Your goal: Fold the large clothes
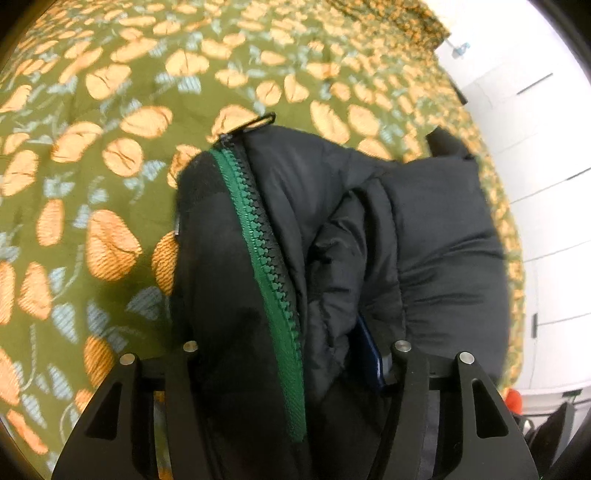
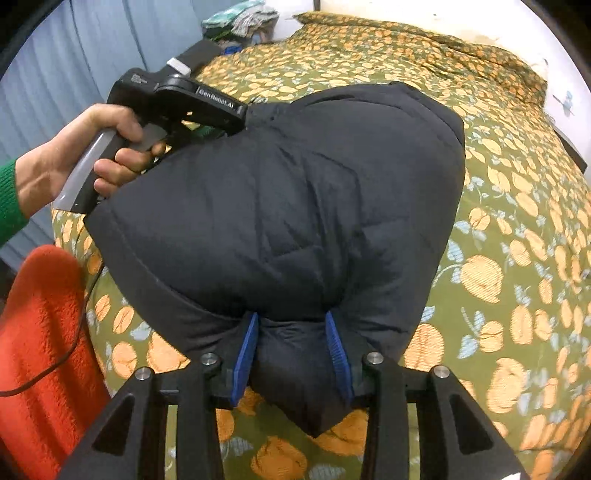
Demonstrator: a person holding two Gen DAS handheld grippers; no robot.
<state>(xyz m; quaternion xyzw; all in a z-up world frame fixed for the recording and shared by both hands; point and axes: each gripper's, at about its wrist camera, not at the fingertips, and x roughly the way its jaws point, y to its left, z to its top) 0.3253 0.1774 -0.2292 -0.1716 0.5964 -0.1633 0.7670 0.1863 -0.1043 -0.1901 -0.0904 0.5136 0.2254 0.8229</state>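
— Where's the jacket now?

— The black puffer jacket (image 2: 280, 206) is bunched up over the bed, sitting on that green bedspread (image 2: 517, 236) with the orange fruit print. It's folded into a thick bundle, held at both ends.

— And the right claw (image 2: 293, 354)?

— Pinching a fat fold of the jacket's edge. You can see its blue pads (image 2: 245, 354) pressed into the padding on either side, with fabric bulging out between and below them.

— The left one?

— From the right side you see the person's left hand (image 2: 88, 158), green sleeve cuff at the wrist, wrapped around the handle of the left claw (image 1: 291, 354), which reaches into the far end of the bundle. From its own camera, the jacket fills the gap between its fingers: the green zipper (image 1: 266, 258) runs right up the middle, and a blue pad (image 1: 369, 354) shows on the right, tucked against the fabric. So it's clamped on the jacket too, though the left pad is buried under cloth.

— Anything else about the zipper?

— Its black pull tab (image 1: 258, 122) sticks out past the top of the fold, over the bedspread.

— What's around the bed?

— An orange-red fuzzy cloth (image 2: 40, 332) hangs at the near left, with a thin black cable across it. Pale blue curtains (image 2: 74, 55) behind the hand, a heap of clothes (image 2: 240, 20) at the far corner, and white cabinet doors (image 1: 546, 184) beyond the bed on the other side.
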